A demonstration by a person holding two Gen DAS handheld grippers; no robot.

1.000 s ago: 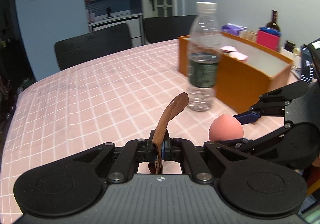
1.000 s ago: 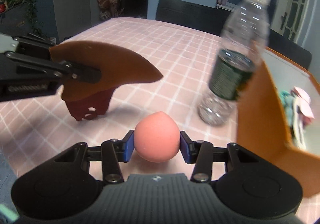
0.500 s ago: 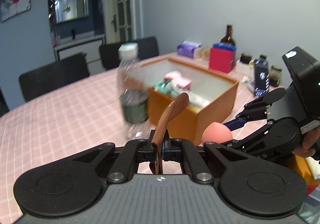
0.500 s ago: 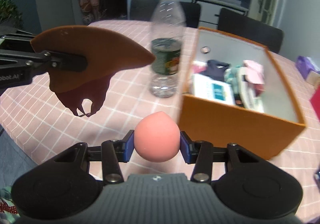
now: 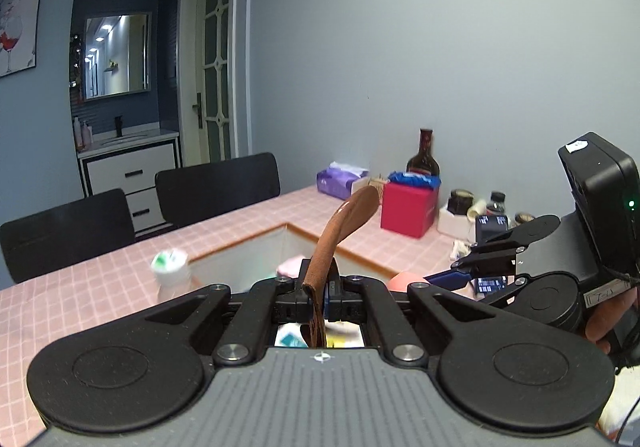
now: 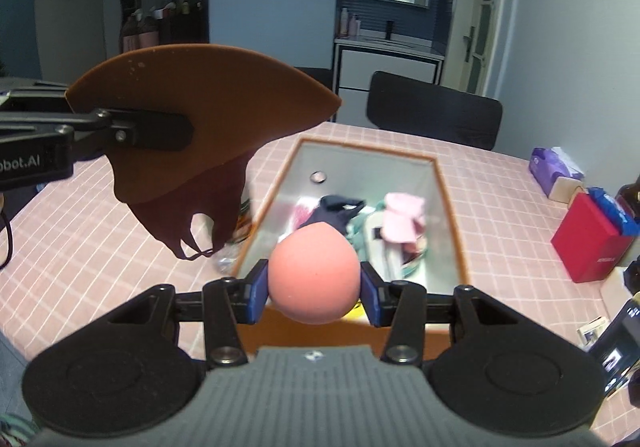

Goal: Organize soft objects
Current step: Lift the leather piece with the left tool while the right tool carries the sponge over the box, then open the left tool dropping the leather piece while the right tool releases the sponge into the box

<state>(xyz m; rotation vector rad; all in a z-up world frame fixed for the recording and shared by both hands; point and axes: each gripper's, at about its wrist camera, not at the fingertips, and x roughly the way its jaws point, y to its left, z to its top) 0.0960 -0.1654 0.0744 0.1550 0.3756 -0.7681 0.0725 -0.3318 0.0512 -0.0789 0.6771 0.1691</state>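
Right wrist view: right gripper [image 6: 314, 287] clamps the pink sponge [image 6: 313, 274] above the orange box [image 6: 450, 199] holding soft items, left gripper [image 5: 320, 289] pinches the brown pad [image 6: 200, 99] left of it; both undeposited.

Both wrist views close above orange box [image 6: 450, 203], facing across table; each shows other claw.

Dim indoor light; fisheye-warped edges; slight blur
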